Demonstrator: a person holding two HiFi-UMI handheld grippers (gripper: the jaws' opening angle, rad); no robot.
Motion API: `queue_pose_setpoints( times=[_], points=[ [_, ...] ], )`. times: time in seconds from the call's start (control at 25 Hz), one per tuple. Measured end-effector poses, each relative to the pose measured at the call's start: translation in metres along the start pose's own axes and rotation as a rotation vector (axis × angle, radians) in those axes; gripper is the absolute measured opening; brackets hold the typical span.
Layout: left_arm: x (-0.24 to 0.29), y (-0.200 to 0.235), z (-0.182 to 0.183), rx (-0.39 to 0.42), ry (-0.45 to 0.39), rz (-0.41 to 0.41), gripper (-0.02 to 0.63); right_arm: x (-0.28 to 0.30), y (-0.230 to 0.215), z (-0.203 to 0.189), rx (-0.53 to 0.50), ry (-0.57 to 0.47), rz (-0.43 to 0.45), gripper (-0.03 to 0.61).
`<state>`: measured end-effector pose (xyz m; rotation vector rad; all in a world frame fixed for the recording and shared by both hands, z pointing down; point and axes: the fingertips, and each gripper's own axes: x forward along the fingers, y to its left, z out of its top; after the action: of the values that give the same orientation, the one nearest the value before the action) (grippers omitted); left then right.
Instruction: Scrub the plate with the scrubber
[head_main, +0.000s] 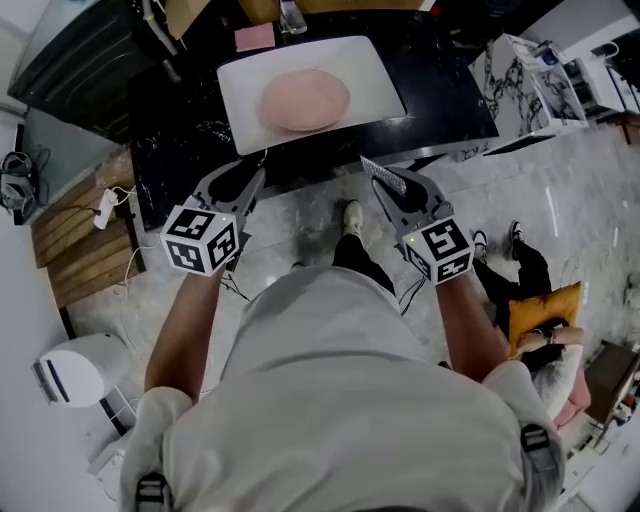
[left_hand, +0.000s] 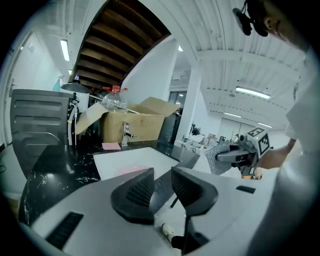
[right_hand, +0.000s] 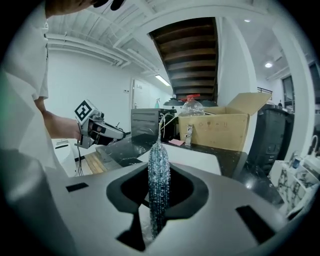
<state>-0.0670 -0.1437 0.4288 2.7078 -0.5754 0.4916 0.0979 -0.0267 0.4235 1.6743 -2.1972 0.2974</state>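
A pink plate (head_main: 304, 100) lies on a white rectangular tray (head_main: 375, 75) on the black counter (head_main: 180, 130). Both grippers hover over the floor just in front of the counter's near edge, apart from the plate. My left gripper (head_main: 250, 177) is at the left with its jaws apart and nothing between them; the left gripper view shows the gap (left_hand: 162, 175) and the plate (left_hand: 131, 171) beyond it. My right gripper (head_main: 388, 182) is shut on a silvery mesh scrubber (right_hand: 159, 180), which stands upright and edge-on between its jaws and juts past the tips (head_main: 381, 174).
A cardboard box (left_hand: 135, 125), a faucet (left_hand: 126, 134) and a plastic bottle (left_hand: 114, 100) stand at the counter's back. A pink pad (head_main: 254, 38) lies behind the tray. A marble-patterned box (head_main: 520, 90) is at the right, and a seated person (head_main: 530, 290) on the floor.
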Motion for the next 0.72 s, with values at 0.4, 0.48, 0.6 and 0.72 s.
queue_pose_setpoints(
  times=[0.4, 0.48, 0.6, 0.72],
  points=[
    [-0.056, -0.054, -0.024, -0.015, -0.046, -0.123, 0.11, -0.037, 0.059, -0.001, -0.017, -0.007, -0.002, 0.078],
    [-0.06, -0.06, -0.026, -0.018, -0.051, -0.119, 0.11, -0.041, 0.061, -0.001, -0.025, -0.01, 0.009, 0.078],
    [-0.063, -0.07, -0.027, -0.032, -0.06, -0.114, 0.11, -0.05, 0.063, -0.001, -0.03, -0.018, 0.033, 0.078],
    [-0.063, -0.086, -0.031, -0.036, -0.055, -0.117, 0.11, -0.065, 0.063, -0.002, -0.032, -0.024, 0.05, 0.078]
  ],
)
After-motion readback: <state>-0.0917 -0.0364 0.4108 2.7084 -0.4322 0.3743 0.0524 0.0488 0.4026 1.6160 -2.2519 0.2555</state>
